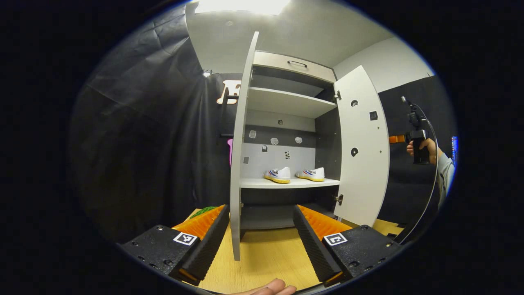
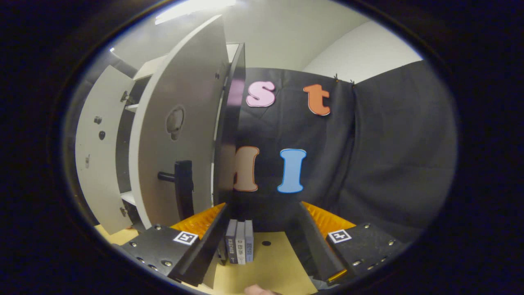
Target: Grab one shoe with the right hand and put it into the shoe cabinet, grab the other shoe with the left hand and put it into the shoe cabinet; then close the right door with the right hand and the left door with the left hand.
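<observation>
In the left gripper view we see our left gripper (image 1: 260, 235) with its two black, orange-ribbed fingers spread wide apart and holding nothing. The thin edge of the grey cabinet's left door (image 1: 241, 155) stands between them, a little nearer the left-hand finger, and we cannot tell whether either finger touches it. That door is swung open towards us. Beyond it the tall grey shoe cabinet (image 1: 292, 102) stands open on the pale wooden tabletop (image 1: 266, 254). Both white shoes with yellow soles are inside, side by side on the lower white shelf (image 1: 286, 183): one shoe (image 1: 278, 174) to the left and the other shoe (image 1: 311, 174) just to its right, apart from each other. The right door (image 1: 362, 147) is also open, angled outward. Past its edge a hand (image 1: 423, 148) holds the other gripper's black handle.

In the right gripper view our right gripper (image 2: 262, 235) is likewise spread open and empty. It sits just beside the outer face of the right door (image 2: 180, 123), near its black bar handle (image 2: 182, 186). A small row of grey blocks (image 2: 240, 247) stands on the tabletop between the fingers.
</observation>
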Tool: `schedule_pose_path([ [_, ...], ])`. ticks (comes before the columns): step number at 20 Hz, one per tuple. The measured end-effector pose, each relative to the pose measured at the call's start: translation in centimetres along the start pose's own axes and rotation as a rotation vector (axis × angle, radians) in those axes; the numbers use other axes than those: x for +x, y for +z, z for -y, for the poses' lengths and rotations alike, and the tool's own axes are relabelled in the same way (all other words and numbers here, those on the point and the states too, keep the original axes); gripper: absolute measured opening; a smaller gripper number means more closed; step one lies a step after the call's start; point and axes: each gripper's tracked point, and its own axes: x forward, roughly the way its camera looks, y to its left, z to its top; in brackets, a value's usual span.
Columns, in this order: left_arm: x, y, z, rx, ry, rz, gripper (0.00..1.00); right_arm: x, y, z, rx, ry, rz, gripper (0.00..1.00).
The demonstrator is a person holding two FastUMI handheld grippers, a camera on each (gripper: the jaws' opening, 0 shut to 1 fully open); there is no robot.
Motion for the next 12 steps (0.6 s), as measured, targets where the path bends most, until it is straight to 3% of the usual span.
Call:
schedule_pose_path([
  [3,0.1,-0.5,0.1,-0.010,-0.011,-0.016,0.96,1.1,-0.9,-1.4,-0.011,0.024,-0.023,1.00],
  [4,0.1,-0.7,0.0,-0.010,-0.009,-0.020,0.96,1.1,-0.7,-1.5,-0.007,0.026,-0.013,0.92],
  [7,-0.2,-0.8,-0.2,-0.011,-0.002,-0.021,0.96,0.9,-1.0,-2.6,0.024,0.048,-0.040,0.95],
  [12,-0.6,-0.4,-0.2,-0.007,0.006,-0.019,0.96,0.9,-0.5,-8.5,0.010,0.117,-0.039,0.91],
])
